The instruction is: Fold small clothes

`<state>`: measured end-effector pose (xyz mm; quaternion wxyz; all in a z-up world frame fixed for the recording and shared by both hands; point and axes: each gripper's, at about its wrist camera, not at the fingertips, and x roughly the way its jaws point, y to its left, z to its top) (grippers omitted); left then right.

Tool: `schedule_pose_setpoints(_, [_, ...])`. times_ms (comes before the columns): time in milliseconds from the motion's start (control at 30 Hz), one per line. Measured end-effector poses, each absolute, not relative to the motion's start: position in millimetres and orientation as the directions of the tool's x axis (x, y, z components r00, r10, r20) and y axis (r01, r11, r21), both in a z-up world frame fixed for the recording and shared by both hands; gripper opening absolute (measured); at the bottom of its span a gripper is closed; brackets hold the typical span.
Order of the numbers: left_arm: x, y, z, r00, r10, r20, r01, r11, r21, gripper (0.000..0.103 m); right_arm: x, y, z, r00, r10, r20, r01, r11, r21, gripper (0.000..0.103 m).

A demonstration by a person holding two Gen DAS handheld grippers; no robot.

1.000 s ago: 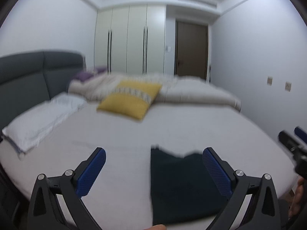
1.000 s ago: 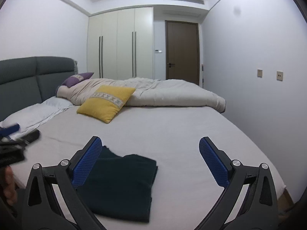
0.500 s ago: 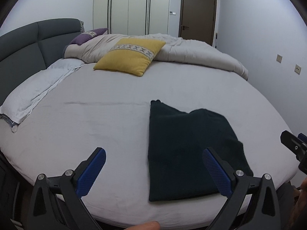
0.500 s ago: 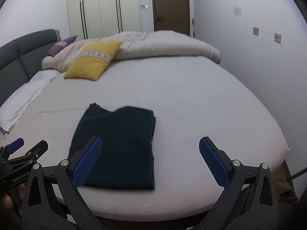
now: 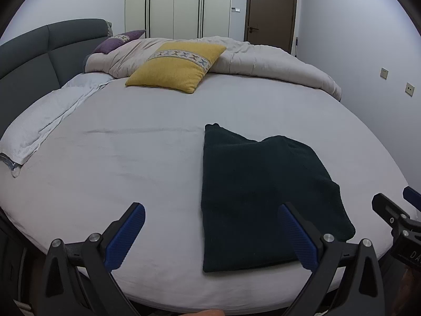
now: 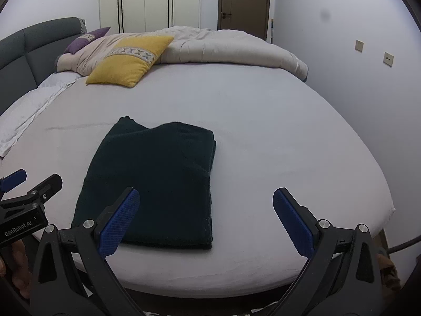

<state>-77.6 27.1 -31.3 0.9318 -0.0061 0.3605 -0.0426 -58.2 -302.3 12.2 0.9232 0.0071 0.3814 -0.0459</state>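
Note:
A dark green garment (image 5: pixel 260 192) lies folded flat near the front edge of the bed (image 5: pixel 131 158); it also shows in the right wrist view (image 6: pixel 158 181). My left gripper (image 5: pixel 210 234) is open and empty, above the garment's near left edge. My right gripper (image 6: pixel 206 221) is open and empty, above the garment's near right corner. Each gripper shows at the side of the other's view: the right one (image 5: pixel 394 213) and the left one (image 6: pixel 29 189).
A yellow pillow (image 5: pixel 176 67) and a rumpled beige duvet (image 5: pixel 263 60) lie at the far side of the bed. White pillows (image 5: pixel 44 121) lie on the left by the grey headboard (image 5: pixel 39 50). A wall (image 6: pixel 368 79) is on the right.
Both grippers have tilted down and come closer to the bed, so the garment now fills more of each view. The garment has not moved. Both grippers stay open.

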Motion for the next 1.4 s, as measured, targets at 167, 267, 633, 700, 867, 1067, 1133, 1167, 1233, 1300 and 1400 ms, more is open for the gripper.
schedule_pose_setpoints(167, [-76, 27, -34, 0.732, -0.079, -0.676, 0.072, 0.997, -0.039, 0.103, -56, -300, 5, 0.694, -0.078, -0.716, 0.088, 0.996, -0.024, 0.103])
schedule_pose_setpoints(267, [-75, 28, -36, 0.728, -0.078, -0.681, 0.07, 0.997, -0.039, 0.103, -53, -298, 1, 0.686, -0.075, -0.724, 0.085, 0.996, -0.023, 0.103])
schedule_pose_setpoints(633, [-70, 27, -43, 0.715, -0.073, -0.696, 0.065, 0.997, -0.038, 0.103, -41, -293, -13, 0.66, -0.066, -0.748, 0.083, 0.996, -0.014, 0.103])
schedule_pose_setpoints(700, [-70, 28, -44, 0.714, -0.072, -0.696, 0.064, 0.997, -0.038, 0.103, -38, -291, -15, 0.66, -0.066, -0.749, 0.083, 0.996, -0.015, 0.103])
schedule_pose_setpoints(867, [-70, 27, -44, 0.713, -0.072, -0.697, 0.063, 0.997, -0.038, 0.103, -35, -284, -17, 0.658, -0.07, -0.75, 0.087, 0.996, -0.017, 0.103])
schedule_pose_setpoints(1067, [-71, 27, -47, 0.71, -0.071, -0.7, 0.061, 0.997, -0.038, 0.103, -35, -276, -18, 0.656, -0.073, -0.751, 0.093, 0.996, -0.016, 0.103])
schedule_pose_setpoints(1133, [-71, 27, -48, 0.71, -0.071, -0.701, 0.061, 0.997, -0.039, 0.103, -35, -276, -18, 0.656, -0.074, -0.751, 0.093, 0.996, -0.016, 0.103])
schedule_pose_setpoints(1167, [-71, 27, -48, 0.71, -0.07, -0.701, 0.061, 0.997, -0.038, 0.103, -33, -275, -19, 0.656, -0.074, -0.751, 0.093, 0.996, -0.017, 0.103])
schedule_pose_setpoints(1233, [-71, 28, -48, 0.708, -0.07, -0.702, 0.061, 0.997, -0.039, 0.103, -35, -272, -19, 0.655, -0.075, -0.752, 0.096, 0.995, -0.015, 0.103])
schedule_pose_setpoints(1300, [-70, 28, -48, 0.708, -0.071, -0.703, 0.061, 0.997, -0.039, 0.103, -34, -270, -20, 0.654, -0.075, -0.753, 0.097, 0.995, -0.015, 0.103])
schedule_pose_setpoints(1400, [-70, 28, -48, 0.708, -0.071, -0.703, 0.061, 0.997, -0.039, 0.103, -35, -269, -20, 0.655, -0.076, -0.752, 0.098, 0.995, -0.015, 0.103])
